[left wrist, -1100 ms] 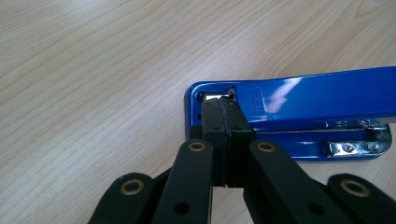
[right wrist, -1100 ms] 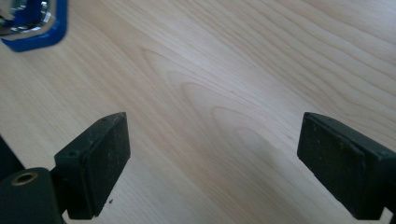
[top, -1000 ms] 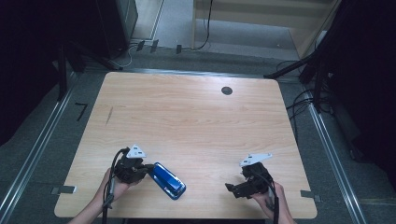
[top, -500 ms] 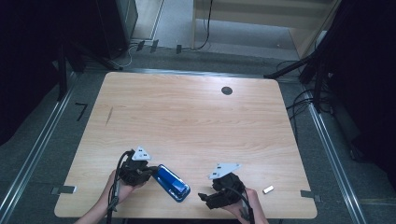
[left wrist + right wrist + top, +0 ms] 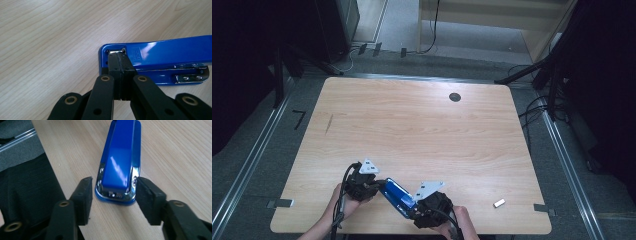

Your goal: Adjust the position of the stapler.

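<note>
The left gripper [image 5: 120, 65] is pressing shut on the blue stapler's [image 5: 120, 162] rear while the right gripper [image 5: 112, 192], jaws just closing and still clear of its front, is risking nudging it askew.

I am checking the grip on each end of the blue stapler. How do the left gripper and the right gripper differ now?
The left gripper has its jaws shut together at the stapler's hinge end; the right gripper has its jaws apart, one on each side of the front end, having just been closing. The left pads sit on top; the right pads flank the sides. Both are black and hand-held.
</note>
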